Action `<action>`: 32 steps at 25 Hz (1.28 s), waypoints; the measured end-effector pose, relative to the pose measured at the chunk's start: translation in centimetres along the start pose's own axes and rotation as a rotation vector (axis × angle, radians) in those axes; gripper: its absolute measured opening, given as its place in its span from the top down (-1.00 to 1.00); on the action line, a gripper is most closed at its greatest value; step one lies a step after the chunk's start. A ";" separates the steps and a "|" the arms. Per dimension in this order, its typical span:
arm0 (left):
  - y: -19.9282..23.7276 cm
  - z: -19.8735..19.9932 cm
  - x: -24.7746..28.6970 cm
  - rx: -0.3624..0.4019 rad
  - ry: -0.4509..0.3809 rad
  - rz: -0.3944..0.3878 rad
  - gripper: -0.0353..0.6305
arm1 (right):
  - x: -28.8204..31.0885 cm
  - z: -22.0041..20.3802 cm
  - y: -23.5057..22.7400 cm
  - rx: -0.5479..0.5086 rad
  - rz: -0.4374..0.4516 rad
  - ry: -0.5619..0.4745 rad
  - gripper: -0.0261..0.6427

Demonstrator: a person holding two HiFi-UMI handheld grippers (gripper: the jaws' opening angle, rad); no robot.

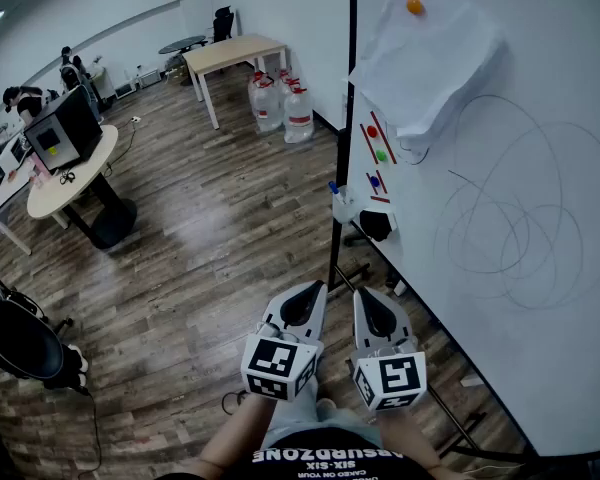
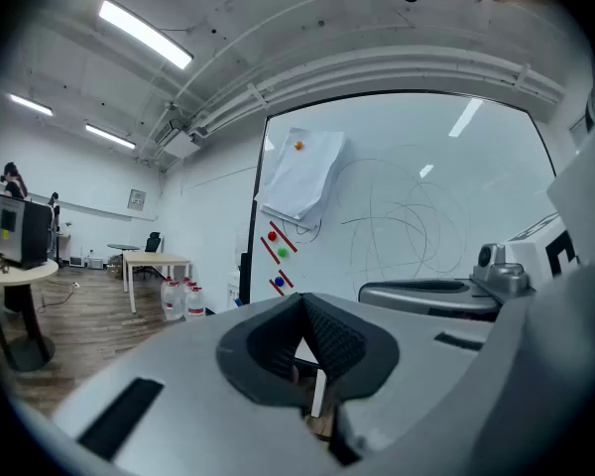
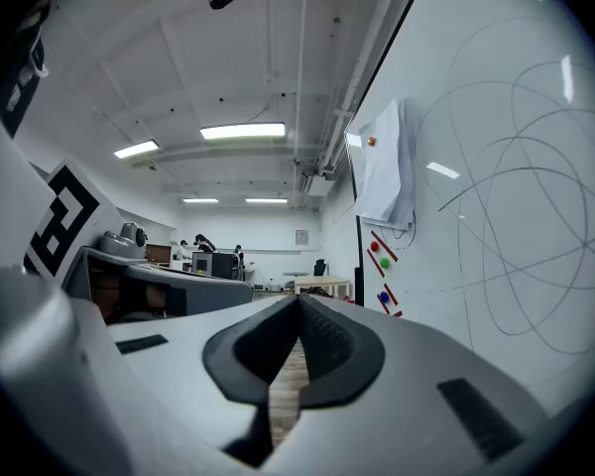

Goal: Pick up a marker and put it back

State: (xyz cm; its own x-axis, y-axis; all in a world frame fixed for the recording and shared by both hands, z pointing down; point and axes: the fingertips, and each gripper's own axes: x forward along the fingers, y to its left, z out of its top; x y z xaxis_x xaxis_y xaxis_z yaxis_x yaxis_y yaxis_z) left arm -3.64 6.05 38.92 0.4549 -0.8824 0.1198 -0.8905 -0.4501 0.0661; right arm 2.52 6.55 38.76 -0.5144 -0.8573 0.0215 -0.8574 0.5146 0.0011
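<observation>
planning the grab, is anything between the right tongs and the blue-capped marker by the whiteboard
Nothing visible. Only open air lies between the shut right tongs and the blue-capped marker at the whiteboard edge. A black eraser sits beside it, off the direct line.

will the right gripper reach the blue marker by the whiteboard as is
Probably yes: nothing stands between the right gripper and the blue marker, though it is held well short and its jaws are shut, so it must open first.
</observation>
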 end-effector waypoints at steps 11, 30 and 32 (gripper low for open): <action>1.9 0.5 3.0 -0.010 0.000 0.007 0.87 | 2.5 0.2 -1.4 0.016 0.013 -0.021 0.93; 5.5 0.8 10.4 -0.042 0.002 -0.033 0.19 | 9.1 -0.2 -5.3 -0.007 0.042 0.017 0.93; 6.2 0.5 11.3 -0.055 0.011 -0.024 0.19 | 9.7 -0.2 -5.8 -0.013 0.046 0.022 0.93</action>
State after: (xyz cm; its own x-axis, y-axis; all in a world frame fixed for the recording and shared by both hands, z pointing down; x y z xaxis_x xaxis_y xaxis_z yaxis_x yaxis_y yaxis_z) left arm -4.04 -6.79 40.20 0.4765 -0.8698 0.1280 -0.8778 -0.4627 0.1238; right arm 2.53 -4.79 39.15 -0.5526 -0.8323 0.0439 -0.8327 0.5536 0.0128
